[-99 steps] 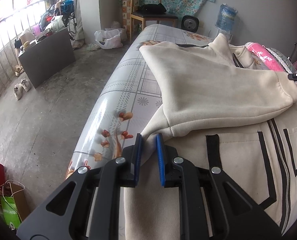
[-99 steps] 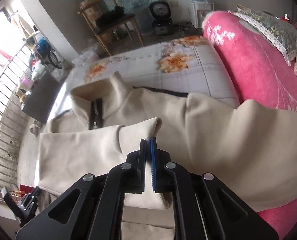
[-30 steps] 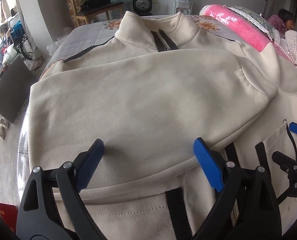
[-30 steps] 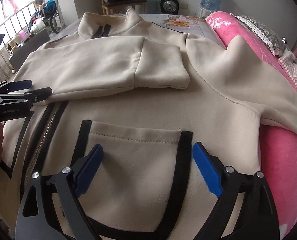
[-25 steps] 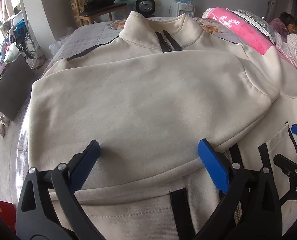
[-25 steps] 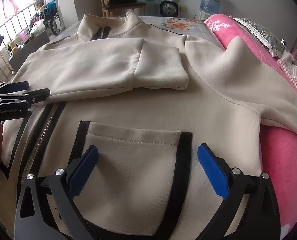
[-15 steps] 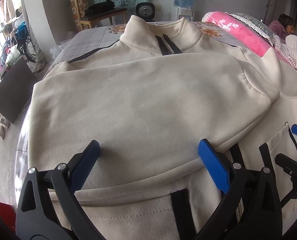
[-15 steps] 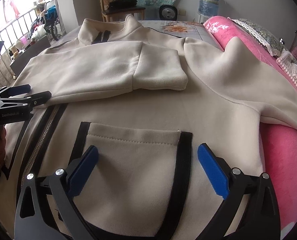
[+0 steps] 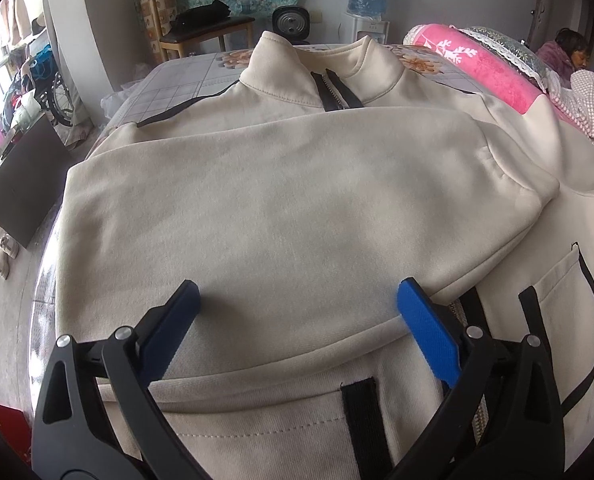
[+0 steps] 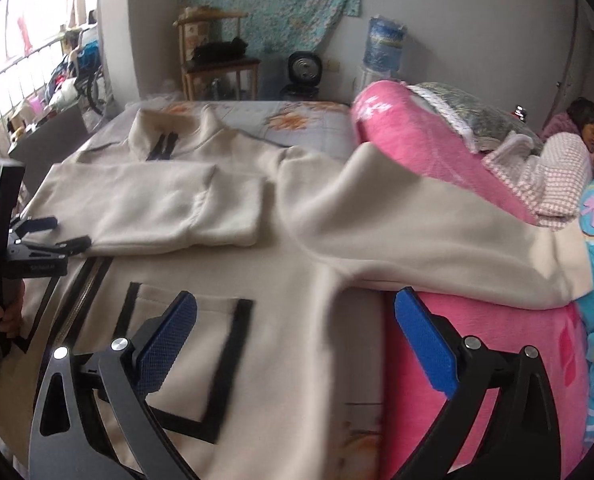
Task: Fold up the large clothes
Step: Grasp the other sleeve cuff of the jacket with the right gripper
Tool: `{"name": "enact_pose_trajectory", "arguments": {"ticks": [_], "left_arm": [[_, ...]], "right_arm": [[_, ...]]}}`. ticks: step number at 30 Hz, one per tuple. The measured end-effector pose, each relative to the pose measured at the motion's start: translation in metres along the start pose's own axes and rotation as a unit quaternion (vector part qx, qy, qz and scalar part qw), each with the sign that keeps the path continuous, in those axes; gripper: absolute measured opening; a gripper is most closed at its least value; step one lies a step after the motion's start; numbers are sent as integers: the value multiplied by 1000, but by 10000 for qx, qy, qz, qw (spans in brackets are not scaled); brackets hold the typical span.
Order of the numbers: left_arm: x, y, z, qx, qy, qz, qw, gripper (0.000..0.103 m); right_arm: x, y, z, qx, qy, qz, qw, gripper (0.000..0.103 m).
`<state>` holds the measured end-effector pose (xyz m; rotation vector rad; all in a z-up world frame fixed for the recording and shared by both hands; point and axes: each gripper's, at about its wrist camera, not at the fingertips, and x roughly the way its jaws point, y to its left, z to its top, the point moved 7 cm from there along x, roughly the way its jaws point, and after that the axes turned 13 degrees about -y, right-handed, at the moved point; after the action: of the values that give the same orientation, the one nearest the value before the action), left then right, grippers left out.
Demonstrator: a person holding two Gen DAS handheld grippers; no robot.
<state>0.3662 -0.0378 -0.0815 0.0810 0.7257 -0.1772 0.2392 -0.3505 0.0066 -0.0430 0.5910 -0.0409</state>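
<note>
— Where are your tongs, and what are they doing?

— My left gripper [image 9: 297, 304] sits at the bottom of its view, blue pads spread wide and released, holding nothing. Its tips hover over the sleeve [image 9: 297, 208] that lies folded across the chest of the cream zip-up jacket [image 9: 257, 432]. My right gripper [image 10: 295, 320] is just as wide apart and empty, low in its own view above the black-edged pocket [image 10: 185, 344] at lower left. That view is slightly blurred.

— How does the jacket lie?

— Flat on the bed [image 9: 177, 80], front side up. Its long axis runs from the bottom of the frame toward the top, with the stand-up collar [image 9: 325, 68] pointing to the upper centre and the hem end nearest me. The black-bordered zipper [image 10: 85, 284] follows that same line.

— And the sleeves?

— In the right wrist view, the folded one crosses the body sideways, its cuff [image 10: 229, 208] ending near mid-frame. The other sleeve [image 10: 437, 232] stretches out to the right, draped over a pink blanket [image 10: 477, 360].

— Anything else nearby?

— My left gripper shows at the left edge of the right view, beside the zipper. A wooden chair [image 10: 213, 56] and a water bottle [image 10: 385, 48] stand past the bed at the top.
</note>
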Motion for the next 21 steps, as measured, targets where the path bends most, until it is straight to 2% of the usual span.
{"name": "enact_pose_trajectory", "arguments": {"ticks": [2,5,7,10,14,17,21], "left_arm": [[0,0,0,1,-4,1,10000,96],[0,0,1,-1,-4,7,10000,96],[0,0,0,2,-5,3,10000,96],[0,0,0,-2,-8,5,10000,96],[0,0,1,-12,-15,22,10000,96],[0,0,1,-11,-14,21,10000,96],[0,0,1,-11,-15,20,10000,96]], "right_arm": [[-7,-52,4,539,9,-249,9982,97],[-16,-143,2,1703,45,-666,9831,97],[-20,-202,-3,2496,-11,-949,9637,97],[-15,-262,-19,3311,-48,-1297,9346,95],[9,-296,-37,3948,-49,-1569,9052,86],[35,-299,-45,4045,-64,-1796,8967,81],[60,-308,-51,4133,-140,-2318,8805,72]]}}
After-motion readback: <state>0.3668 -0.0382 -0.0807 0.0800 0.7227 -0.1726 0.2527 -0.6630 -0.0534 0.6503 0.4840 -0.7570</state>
